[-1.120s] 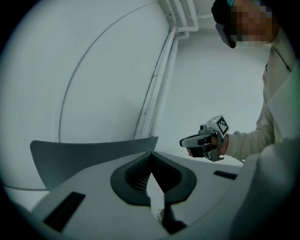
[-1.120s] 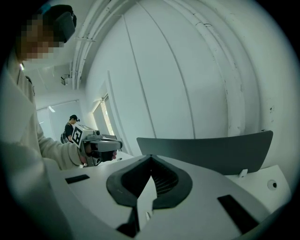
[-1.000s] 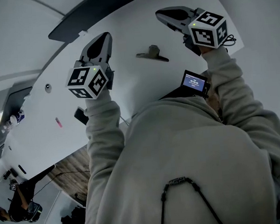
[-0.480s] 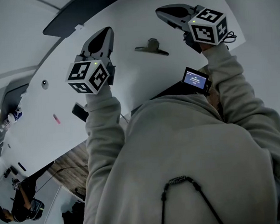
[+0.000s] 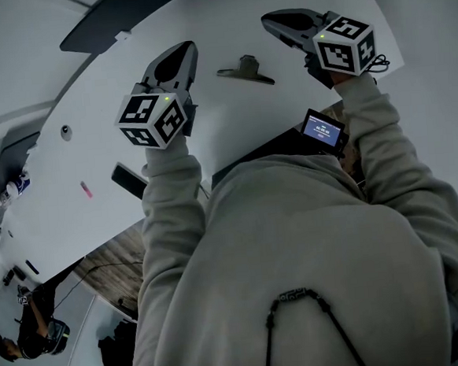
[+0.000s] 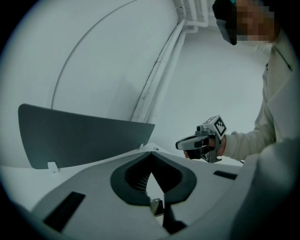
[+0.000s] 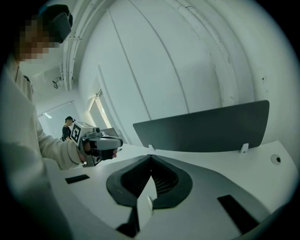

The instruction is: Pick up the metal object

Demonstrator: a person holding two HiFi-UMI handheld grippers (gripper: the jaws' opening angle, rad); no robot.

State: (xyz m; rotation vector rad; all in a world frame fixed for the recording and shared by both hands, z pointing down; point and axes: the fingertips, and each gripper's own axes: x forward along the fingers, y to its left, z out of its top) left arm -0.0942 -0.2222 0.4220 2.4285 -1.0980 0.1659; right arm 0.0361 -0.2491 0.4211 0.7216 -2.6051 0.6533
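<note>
The metal object [image 5: 245,69], a grey clip with a long flat tail, lies on the white table [image 5: 232,123] between my two grippers. My left gripper [image 5: 190,47] hovers to the clip's left, shut and holding nothing. On the clip's right, my right gripper [image 5: 266,17] is shut and empty too. In the left gripper view the jaws [image 6: 151,153] meet at their tips, and the right gripper [image 6: 201,140] shows beyond them. The right gripper view has its jaws [image 7: 151,156] closed, with the left gripper [image 7: 96,140] off to the left. Neither gripper touches the clip.
A dark upright panel [image 5: 121,17] runs along the table's far edge. A black flat item [image 5: 126,181] and a small pink item [image 5: 86,189] lie near the left front edge. A small screen [image 5: 320,130] sits by my chest. Another person [image 5: 35,328] stands on the floor below left.
Both grippers have sunk toward the table, and the left one has closed in a little on the clip. The clip lies where it was.
</note>
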